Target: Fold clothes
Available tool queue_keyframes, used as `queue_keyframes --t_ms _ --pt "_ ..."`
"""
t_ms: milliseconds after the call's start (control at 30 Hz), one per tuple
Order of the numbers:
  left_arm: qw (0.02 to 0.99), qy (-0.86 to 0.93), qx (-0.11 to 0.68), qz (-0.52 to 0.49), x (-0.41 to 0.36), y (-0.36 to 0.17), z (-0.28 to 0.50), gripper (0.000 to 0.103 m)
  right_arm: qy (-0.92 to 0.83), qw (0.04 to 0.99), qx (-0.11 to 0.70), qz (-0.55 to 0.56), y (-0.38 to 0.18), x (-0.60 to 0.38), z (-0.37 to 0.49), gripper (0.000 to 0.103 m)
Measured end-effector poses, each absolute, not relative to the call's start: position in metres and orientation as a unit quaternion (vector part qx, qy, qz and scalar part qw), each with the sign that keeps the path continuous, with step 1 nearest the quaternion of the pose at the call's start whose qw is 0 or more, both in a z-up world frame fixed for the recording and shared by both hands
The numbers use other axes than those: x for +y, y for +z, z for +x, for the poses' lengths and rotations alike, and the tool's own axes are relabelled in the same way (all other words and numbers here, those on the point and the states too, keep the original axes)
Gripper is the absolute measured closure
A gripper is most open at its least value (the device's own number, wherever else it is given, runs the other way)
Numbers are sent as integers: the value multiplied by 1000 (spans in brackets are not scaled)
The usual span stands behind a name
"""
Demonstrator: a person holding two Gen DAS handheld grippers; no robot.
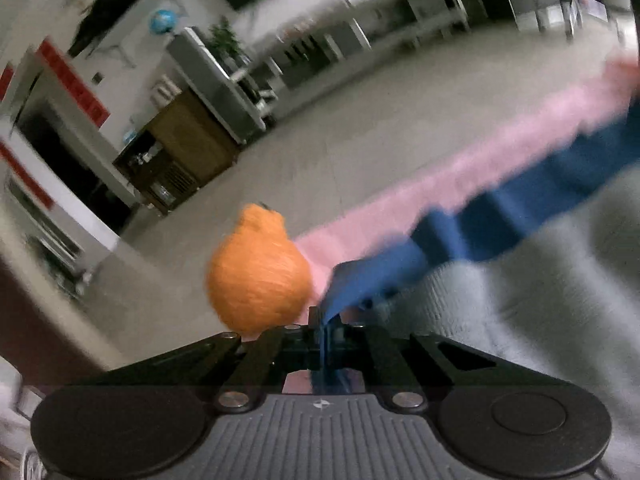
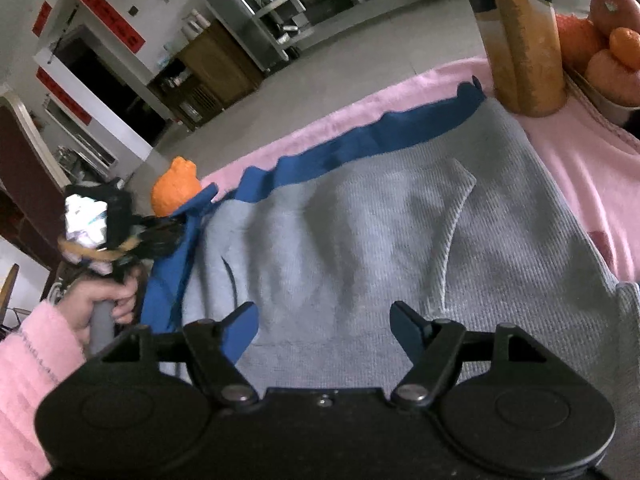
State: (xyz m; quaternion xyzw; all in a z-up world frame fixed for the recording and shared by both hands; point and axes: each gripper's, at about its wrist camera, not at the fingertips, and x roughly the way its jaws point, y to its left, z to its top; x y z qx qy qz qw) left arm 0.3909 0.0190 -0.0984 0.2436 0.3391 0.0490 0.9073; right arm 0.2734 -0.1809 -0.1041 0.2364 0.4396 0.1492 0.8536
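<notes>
A grey knit garment (image 2: 380, 232) with a blue waistband (image 2: 360, 144) lies spread on a pink cloth (image 2: 580, 168). My left gripper (image 1: 325, 326) is shut on the blue band's corner (image 1: 360, 280), lifting it off the cloth; the view is blurred by motion. From the right wrist view the left gripper (image 2: 160, 236) shows at the garment's left edge, held by a hand (image 2: 108, 300) in a pink sleeve. My right gripper (image 2: 324, 328) hovers open over the grey fabric's near part, nothing between its fingers.
An orange fruit (image 1: 258, 274) sits on the pink cloth's left end, close to the held corner. A tall orange-brown bottle (image 2: 520, 40) and a bowl of oranges (image 2: 604, 52) stand at the far right. Beyond the table edge is grey floor (image 2: 360, 60) with cabinets.
</notes>
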Motion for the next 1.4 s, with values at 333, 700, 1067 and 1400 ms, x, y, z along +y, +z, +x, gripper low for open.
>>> queue_keyframes --t_ms 333,700,1067,1400 --pt "976 73 204 19 149 49 198 99 186 839 345 377 -64 -166 199 32" --pt "946 158 227 -169 288 -5 118 99 252 777 392 424 -55 -86 137 32" --pt "905 259 247 -231 355 -49 65 79 252 785 414 386 -52 -61 123 31" --pt "930 159 303 -136 293 -8 61 66 229 800 390 394 -36 -93 111 31"
